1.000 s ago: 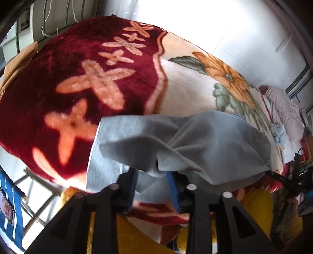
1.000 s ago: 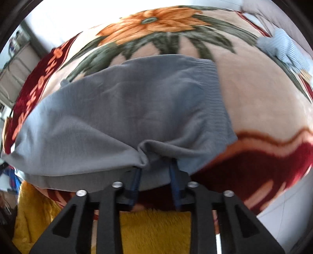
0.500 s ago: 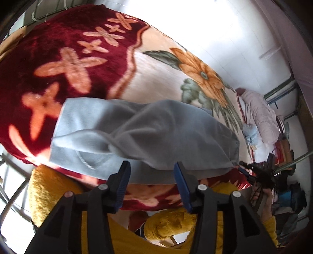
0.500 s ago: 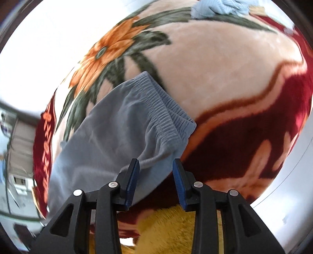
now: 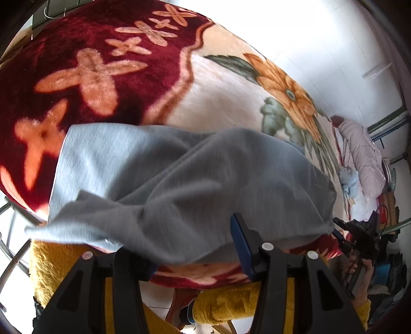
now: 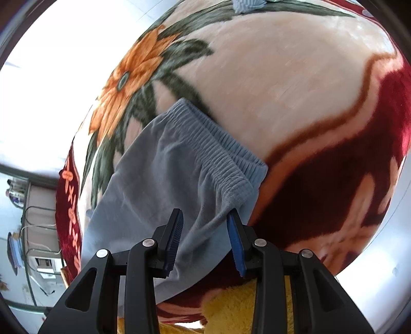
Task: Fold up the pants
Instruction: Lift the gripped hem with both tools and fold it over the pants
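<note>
Grey pants [image 5: 185, 185] lie across a floral blanket [image 5: 226, 97] on a bed. In the left wrist view the leg end is bunched and folded over, and cloth drapes over my left gripper [image 5: 190, 244], hiding its left finger; the jaws stand wide apart. In the right wrist view the elastic waistband [image 6: 218, 144] lies flat on the blanket [image 6: 282, 77]. My right gripper [image 6: 204, 233] is open, with the pants' near edge lying between and below its blue pads, not pinched.
The blanket's dark red border [image 5: 77, 64] runs along the bed's near edge. My yellow fleece sleeve [image 5: 226, 303] is below the grippers. A pink jacket [image 5: 359, 159] and a small blue cloth [image 6: 246, 5] lie at the far end. Metal bed rails [image 5: 15, 246] stand at left.
Both grippers opened and let go of the pants a second ago. The left gripper then moved back in under the bunched leg end; the right one swung toward the waistband.
</note>
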The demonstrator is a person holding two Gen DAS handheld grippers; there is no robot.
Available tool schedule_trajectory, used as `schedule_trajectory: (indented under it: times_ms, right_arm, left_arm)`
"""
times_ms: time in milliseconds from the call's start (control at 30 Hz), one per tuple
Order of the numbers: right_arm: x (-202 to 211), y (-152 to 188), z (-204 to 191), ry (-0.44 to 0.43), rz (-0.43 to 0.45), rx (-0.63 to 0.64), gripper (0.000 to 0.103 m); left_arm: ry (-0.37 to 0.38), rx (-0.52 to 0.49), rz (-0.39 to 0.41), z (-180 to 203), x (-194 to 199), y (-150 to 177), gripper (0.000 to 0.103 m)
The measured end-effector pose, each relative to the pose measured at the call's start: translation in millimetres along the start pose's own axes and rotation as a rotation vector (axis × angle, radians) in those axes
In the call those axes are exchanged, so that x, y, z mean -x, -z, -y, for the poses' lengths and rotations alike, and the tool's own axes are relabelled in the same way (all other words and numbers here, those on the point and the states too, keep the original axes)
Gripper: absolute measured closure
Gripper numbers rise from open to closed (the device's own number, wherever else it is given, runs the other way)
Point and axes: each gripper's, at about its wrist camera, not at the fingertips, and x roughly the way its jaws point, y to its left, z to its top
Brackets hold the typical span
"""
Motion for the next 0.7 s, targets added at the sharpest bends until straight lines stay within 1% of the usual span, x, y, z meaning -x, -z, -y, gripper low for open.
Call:
schedule_trajectory:
  times_ms: [67,133,167,200,267,300,333,433,500,600,700]
  right_arm:
    - [-3.7,-3.2,2.1,0.002,-0.010,-0.014,0.067]
    - [-8.0,-4.9,4.1,0.003,-0.017,-0.036,0.067]
    - [-10.9,-5.2,5.6,0.000,-0.022,-0.048,0.067]
    - [-12.3,-5.7,6.8,-0.001,-0.026,-0.052,0.067]
    - [-11.4,-6.1,7.5,0.000,-0.015,-0.055,0.080]
    - [-7.8,-6.8,7.5,0.010,-0.002,-0.048,0.090]
    - [-3.9,-8.2,8.0,0.008,0.015,-0.041,0.095]
    - [17.8,-11.4,12.4,-0.014,0.085,-0.032,0.099]
    - [30.8,-12.9,16.2,-0.027,0.118,-0.030,0.099]
    - [38.9,-14.2,20.9,0.003,0.131,-0.007,0.099]
    - [33.6,-12.2,25.2,0.023,0.111,-0.001,0.099]
  left_arm:
    - [-0.006,0.005,-0.006,-1.7,-3.9,-1.5,0.062]
    - [-0.002,0.019,-0.022,-4.1,-8.5,-1.4,0.079]
    - [0.002,0.025,-0.029,-5.1,-10.3,-1.2,0.089]
    - [0.009,0.030,-0.036,-6.6,-11.6,-0.2,0.093]
    - [0.012,0.030,-0.033,-8.0,-8.7,1.9,0.098]
    - [0.012,0.022,-0.023,-7.3,-4.5,2.5,0.098]
    - [0.014,0.013,-0.011,-6.9,0.7,3.8,0.098]
    - [0.000,-0.005,0.015,-10.2,14.5,8.3,0.099]
    - [-0.006,0.009,0.008,-16.8,17.7,12.7,0.100]
    - [0.004,0.036,-0.034,-26.5,12.4,20.4,0.100]
    - [0.009,0.058,-0.066,-33.4,4.3,26.3,0.100]
